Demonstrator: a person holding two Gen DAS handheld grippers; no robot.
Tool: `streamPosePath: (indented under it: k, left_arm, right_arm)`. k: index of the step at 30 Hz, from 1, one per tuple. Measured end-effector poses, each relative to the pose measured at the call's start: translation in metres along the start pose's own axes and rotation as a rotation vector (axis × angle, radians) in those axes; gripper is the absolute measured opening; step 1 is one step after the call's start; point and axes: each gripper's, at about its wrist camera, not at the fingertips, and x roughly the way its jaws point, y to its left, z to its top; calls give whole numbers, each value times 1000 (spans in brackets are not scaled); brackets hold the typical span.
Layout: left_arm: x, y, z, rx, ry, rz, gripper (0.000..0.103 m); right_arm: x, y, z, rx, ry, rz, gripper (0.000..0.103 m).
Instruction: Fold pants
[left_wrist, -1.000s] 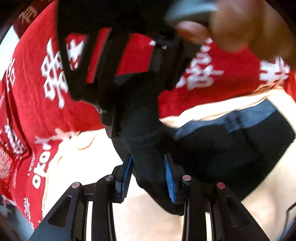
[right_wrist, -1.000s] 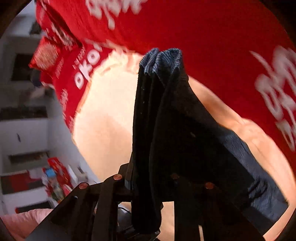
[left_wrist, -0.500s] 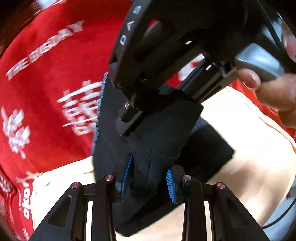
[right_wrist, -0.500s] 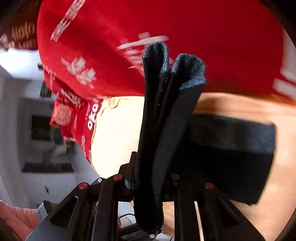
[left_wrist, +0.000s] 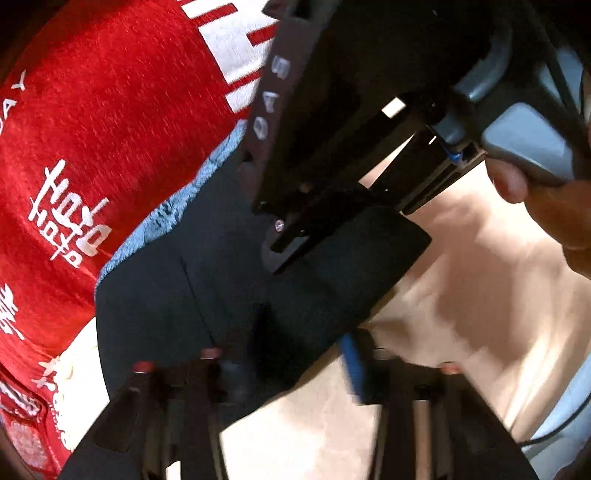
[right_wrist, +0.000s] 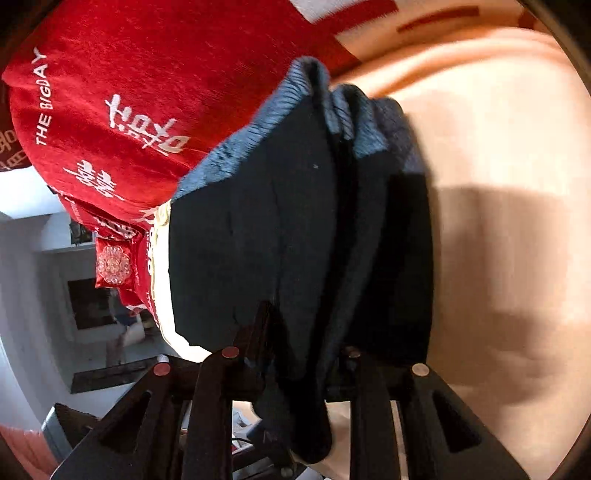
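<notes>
A cream sheet covers the bed, with a red blanket printed in white lettering lying along its far side. The dark pants, folded into a thick bundle with the grey-blue waistband toward the blanket, rest on the sheet partly against the blanket's edge. The right gripper is clenched on the near end of the pants. The left gripper stands spread around the pants' near edge, blurred. The right hand grips its handle above the pants.
</notes>
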Motion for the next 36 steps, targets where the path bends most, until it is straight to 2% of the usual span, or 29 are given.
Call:
streamPosePath:
  k: [2, 9, 13, 16, 18, 22, 25, 26, 27, 28, 34, 36]
  left_arm:
    - [-3, 8, -2, -23, 4, 2, 69]
    - [-17, 24, -12, -102, 71, -23, 69]
    - [-30, 27, -17, -150, 87, 2, 69]
    - [-34, 39, -21, -200, 94, -2, 69]
    - [-37, 48, -23, -232, 106, 9, 70]
    - [-36, 68, -25, -291, 139, 34, 70]
    - [-29, 86, -25, -358, 157, 18, 70]
    - [-28, 91, -25, -388, 166, 8, 75]
    - [-26, 95, -25, -411, 171, 1, 89]
    - [-28, 99, -25, -448, 167, -4, 93]
    - [-31, 104, -28, -518, 174, -30, 93]
    - [-31, 105, -29, -527, 184, -35, 93]
  right_arm:
    - [0, 3, 0, 0, -3, -1, 24]
    - [-8, 18, -6, -43, -25, -116, 31]
    - [-13, 24, -9, -86, -43, -198, 38]
    - [-23, 22, -13, -111, -55, -249, 45]
    - [-33, 14, -15, -113, -60, -308, 56]
    - [-47, 3, -21, -109, -60, -371, 57]
    - [-54, 2, -26, -130, -53, -414, 60]
    - [-55, 2, -27, -133, -52, -421, 60]
    - [-56, 0, -29, -131, -50, -421, 60]
    - [-57, -2, -30, -125, -48, -418, 60]
    - [-62, -4, -38, -90, -46, -410, 60]
    - [-62, -3, -40, -87, -45, -414, 72]
